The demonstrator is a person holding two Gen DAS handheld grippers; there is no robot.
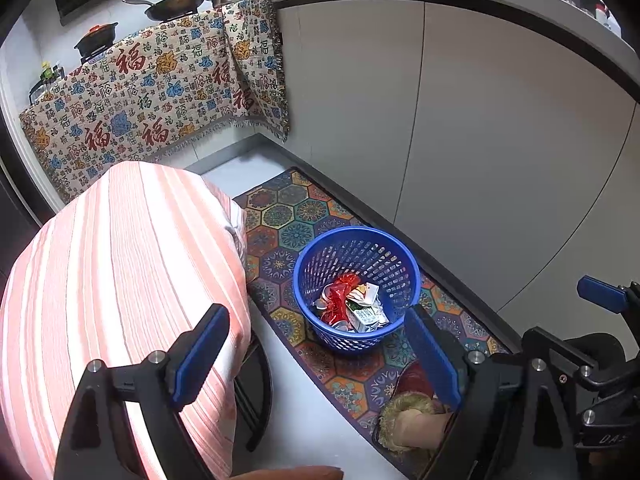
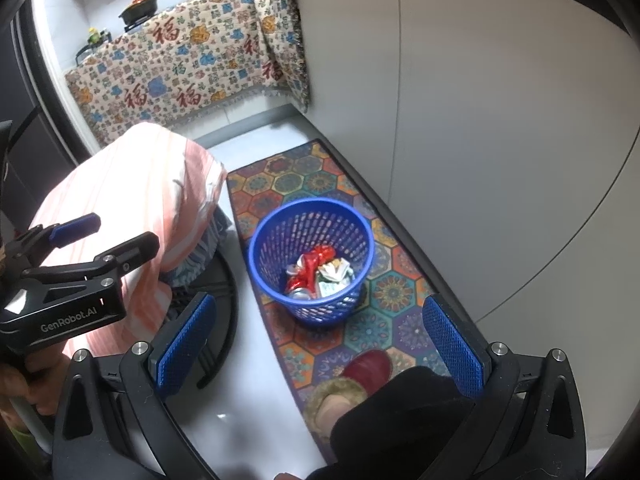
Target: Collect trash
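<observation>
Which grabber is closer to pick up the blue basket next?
Probably the right gripper: the blue basket sits straight ahead between its open fingers. In the left view, the left gripper points more at the striped cloth, with the basket offset right. Both are empty.

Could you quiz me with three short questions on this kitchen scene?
1. True or false: the blue basket stands on the patterned rug.
2. What lies inside the basket? A) crumpled wrappers B) fruit C) nothing
3. Fill in: both the left claw and the right claw are ____ and hold nothing.

Key: 1 true; 2 A, the wrappers; 3 open.
</observation>
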